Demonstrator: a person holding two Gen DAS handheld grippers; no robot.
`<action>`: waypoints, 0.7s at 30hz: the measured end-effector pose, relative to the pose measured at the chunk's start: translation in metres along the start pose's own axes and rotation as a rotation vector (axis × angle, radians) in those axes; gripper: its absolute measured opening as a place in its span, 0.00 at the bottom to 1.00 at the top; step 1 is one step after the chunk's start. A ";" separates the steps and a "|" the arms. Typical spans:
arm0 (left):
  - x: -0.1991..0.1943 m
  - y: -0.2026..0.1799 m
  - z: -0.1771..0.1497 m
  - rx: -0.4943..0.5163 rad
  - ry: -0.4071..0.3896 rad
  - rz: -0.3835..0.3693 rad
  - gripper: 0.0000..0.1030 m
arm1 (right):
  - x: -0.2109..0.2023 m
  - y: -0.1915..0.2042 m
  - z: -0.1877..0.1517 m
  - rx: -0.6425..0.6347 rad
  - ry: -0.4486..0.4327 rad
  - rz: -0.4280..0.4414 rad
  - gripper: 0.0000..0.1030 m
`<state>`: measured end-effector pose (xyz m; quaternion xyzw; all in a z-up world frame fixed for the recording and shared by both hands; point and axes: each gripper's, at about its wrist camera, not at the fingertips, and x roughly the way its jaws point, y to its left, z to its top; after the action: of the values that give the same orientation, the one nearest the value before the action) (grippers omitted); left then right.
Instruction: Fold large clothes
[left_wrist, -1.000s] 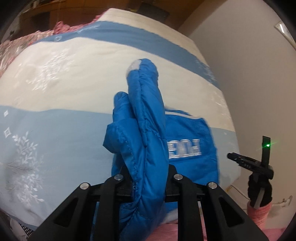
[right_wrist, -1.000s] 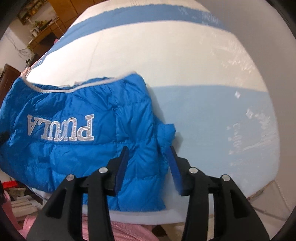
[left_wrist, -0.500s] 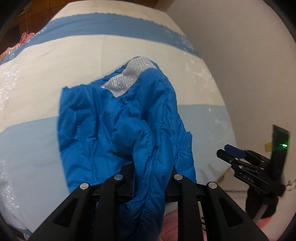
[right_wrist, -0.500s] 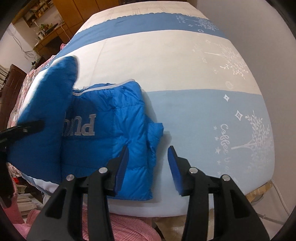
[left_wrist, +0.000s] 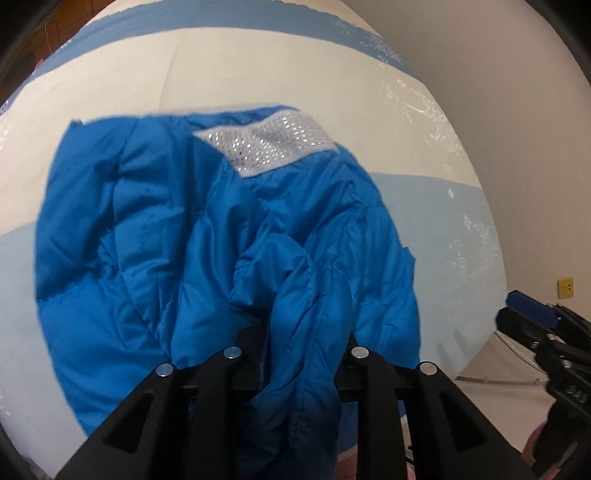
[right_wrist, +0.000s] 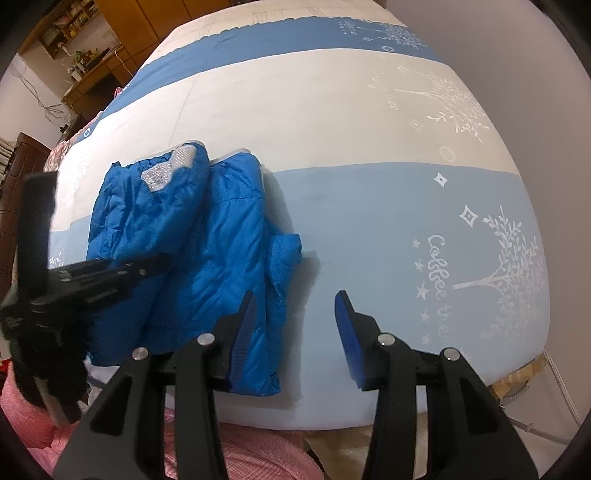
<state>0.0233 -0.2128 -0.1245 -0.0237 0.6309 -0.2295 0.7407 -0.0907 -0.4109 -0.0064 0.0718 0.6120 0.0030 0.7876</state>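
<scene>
the blue puffer jacket (right_wrist: 207, 251) lies near the front edge of the bed (right_wrist: 332, 122), on its striped blue-and-white bedspread, and the step in hand looks like laying a sleeve across the body. the left hand-held gripper (left_wrist: 295, 354) is clamped on a bunched fold of that sleeve, whose rhinestone cuff (left_wrist: 269, 144) rests on top. the right hand-held gripper (right_wrist: 295, 332) hovers with jaws wide apart and nothing between them, just beside the jacket's right edge. next, i judge, the left lets go and the sleeve needs smoothing flat. the left fingertips are buried in fabric, and the jacket's near hem is cut off from view.
</scene>
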 end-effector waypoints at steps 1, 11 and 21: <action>0.002 0.001 -0.002 -0.004 0.002 0.002 0.22 | 0.001 0.001 0.000 -0.001 0.001 0.002 0.42; -0.074 -0.015 -0.013 0.015 -0.051 -0.116 0.37 | -0.002 0.012 0.012 -0.029 -0.015 0.014 0.45; -0.156 0.022 -0.015 -0.002 -0.181 -0.173 0.43 | -0.005 0.032 0.029 -0.047 -0.022 0.069 0.56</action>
<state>0.0002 -0.1315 0.0097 -0.0994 0.5573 -0.2889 0.7720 -0.0612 -0.3830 0.0092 0.0741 0.6002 0.0437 0.7952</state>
